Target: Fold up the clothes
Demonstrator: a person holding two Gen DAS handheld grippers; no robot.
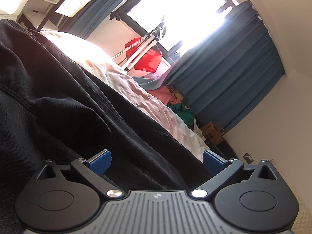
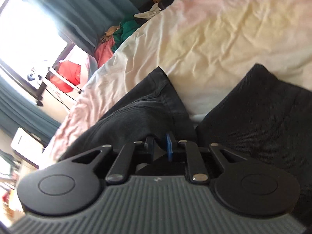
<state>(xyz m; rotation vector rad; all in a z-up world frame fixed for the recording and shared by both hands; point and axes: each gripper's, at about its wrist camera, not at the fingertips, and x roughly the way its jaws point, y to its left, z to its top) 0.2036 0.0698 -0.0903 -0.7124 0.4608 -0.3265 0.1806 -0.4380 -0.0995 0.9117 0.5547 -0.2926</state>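
The dark charcoal denim trousers [image 2: 140, 115] lie on the wrinkled cream bed sheet [image 2: 224, 39], filling the lower half of the right wrist frame. The right gripper [image 2: 159, 146] pinches a fold of them between nearly closed fingers, a leg running toward upper centre. The left gripper [image 1: 157, 162] has its fingers spread wide, with the same cloth at left of frame and nothing gripped, so the right hand is engaged.

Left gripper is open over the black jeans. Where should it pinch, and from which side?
Likely the stitched seam fold of the black jeans, approached from the bedsheet side. That ridge stands proud, so the open left gripper can straddle it. The right gripper looks shut on a fold already.
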